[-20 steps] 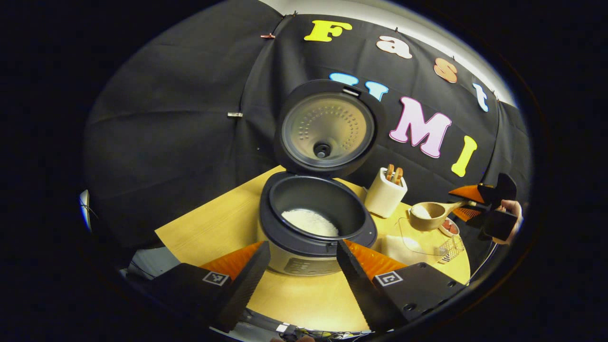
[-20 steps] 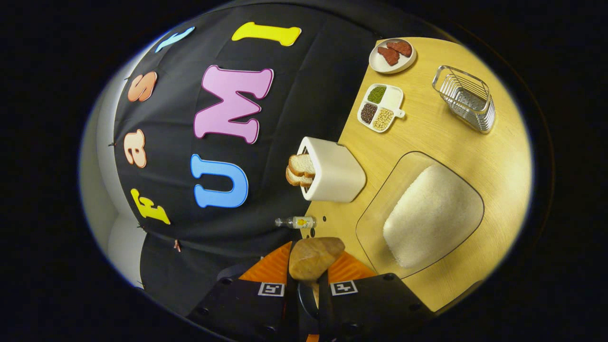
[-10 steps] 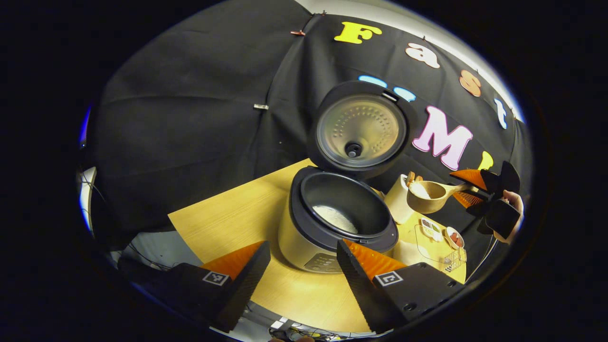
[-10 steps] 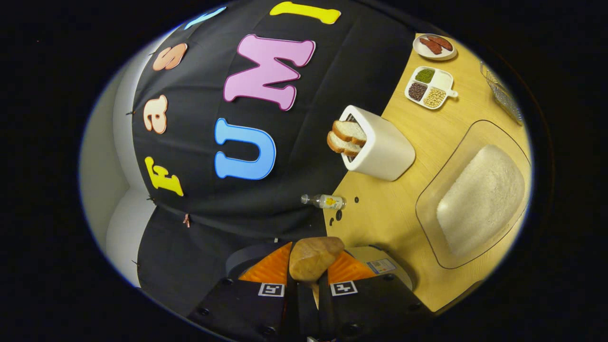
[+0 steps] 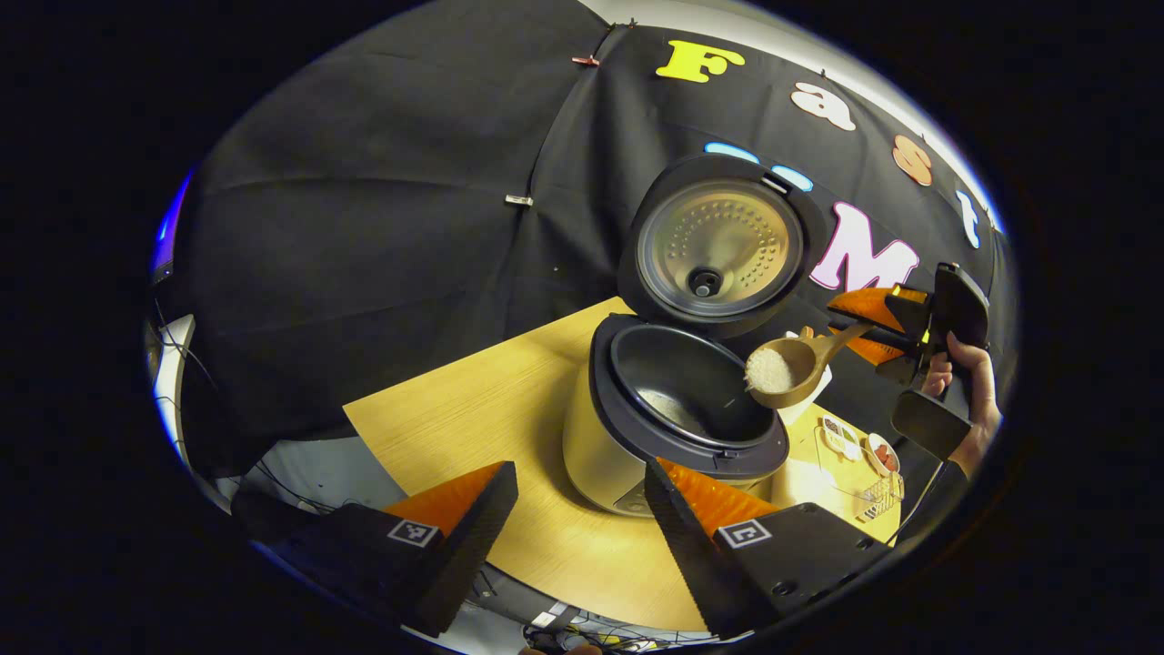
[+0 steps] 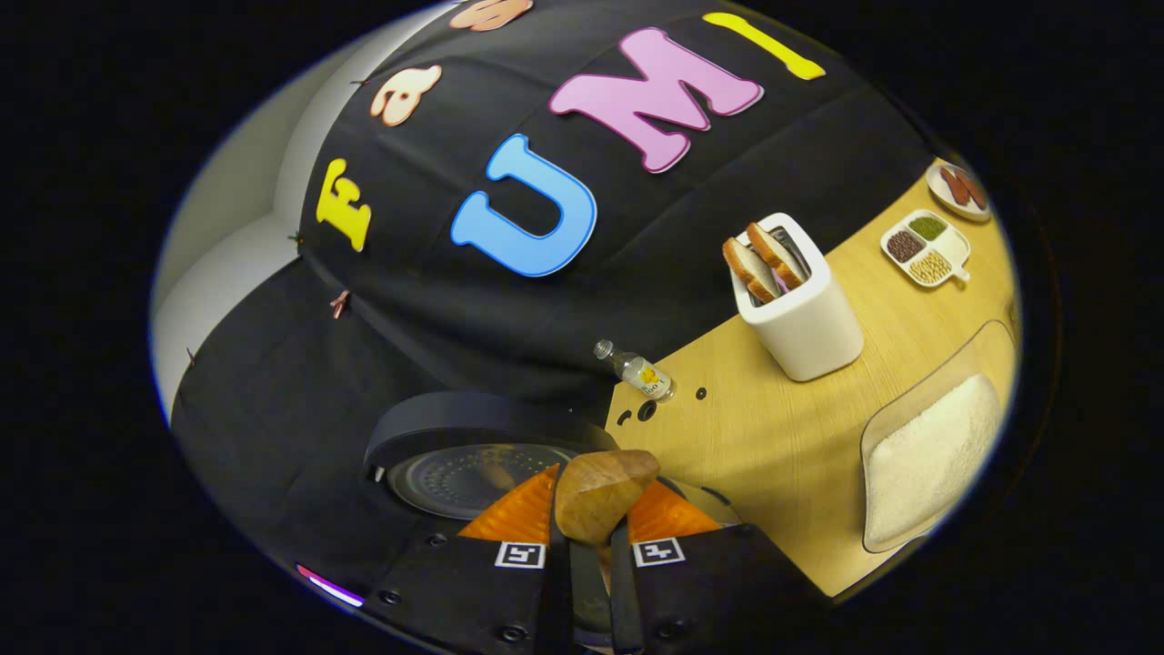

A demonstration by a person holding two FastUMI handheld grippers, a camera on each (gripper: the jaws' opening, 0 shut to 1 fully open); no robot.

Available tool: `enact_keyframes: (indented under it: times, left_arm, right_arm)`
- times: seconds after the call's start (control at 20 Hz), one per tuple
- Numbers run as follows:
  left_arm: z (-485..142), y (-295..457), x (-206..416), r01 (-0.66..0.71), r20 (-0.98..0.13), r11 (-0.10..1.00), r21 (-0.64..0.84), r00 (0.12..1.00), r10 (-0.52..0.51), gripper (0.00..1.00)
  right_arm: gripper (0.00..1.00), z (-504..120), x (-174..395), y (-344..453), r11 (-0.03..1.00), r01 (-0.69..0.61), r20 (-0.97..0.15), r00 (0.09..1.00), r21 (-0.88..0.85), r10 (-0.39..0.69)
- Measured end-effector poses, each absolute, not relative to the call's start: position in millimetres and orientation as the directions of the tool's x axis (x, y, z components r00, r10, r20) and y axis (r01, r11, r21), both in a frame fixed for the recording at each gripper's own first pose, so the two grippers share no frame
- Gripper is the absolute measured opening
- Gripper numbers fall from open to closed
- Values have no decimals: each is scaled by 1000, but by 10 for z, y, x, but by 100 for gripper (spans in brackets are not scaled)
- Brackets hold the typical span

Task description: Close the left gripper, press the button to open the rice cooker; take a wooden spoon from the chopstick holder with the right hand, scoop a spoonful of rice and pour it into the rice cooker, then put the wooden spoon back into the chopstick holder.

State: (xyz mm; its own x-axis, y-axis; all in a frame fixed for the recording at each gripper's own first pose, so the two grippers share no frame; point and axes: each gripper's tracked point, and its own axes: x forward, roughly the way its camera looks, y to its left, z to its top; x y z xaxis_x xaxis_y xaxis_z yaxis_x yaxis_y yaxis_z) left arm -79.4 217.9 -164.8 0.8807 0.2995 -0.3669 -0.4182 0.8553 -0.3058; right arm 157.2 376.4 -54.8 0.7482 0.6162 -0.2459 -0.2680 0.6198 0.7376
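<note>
We judge spilling the main risk: the spoon (image 5: 789, 368) is tipped with its rice right at the cooker (image 5: 677, 400) rim's 3 o'clock edge, so grains could fall onto the desk (image 5: 473, 418) if it tilts further before reaching over the pot. The right gripper (image 6: 591, 509) is clamped on the spoon's handle. Our left gripper (image 5: 577, 509) hangs wide open, empty, at the cooker's 6 o'clock.

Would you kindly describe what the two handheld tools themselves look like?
The left tool and right tool have black housings with visible screws and a square black-and-white marker at each finger's base. The left tool's wedge-shaped fingers have sawtoothed edges.
</note>
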Motion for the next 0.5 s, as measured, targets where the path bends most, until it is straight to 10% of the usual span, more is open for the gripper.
enact_keyframes:
  times: [0.5]
  left_arm:
    - [-1762, 2170, -786, -403, -381, 876, -265, 878, 289, 96]
  right_arm:
    - [15, -369, 1440, 4348, 704, -591, -159, 711, 393, 685]
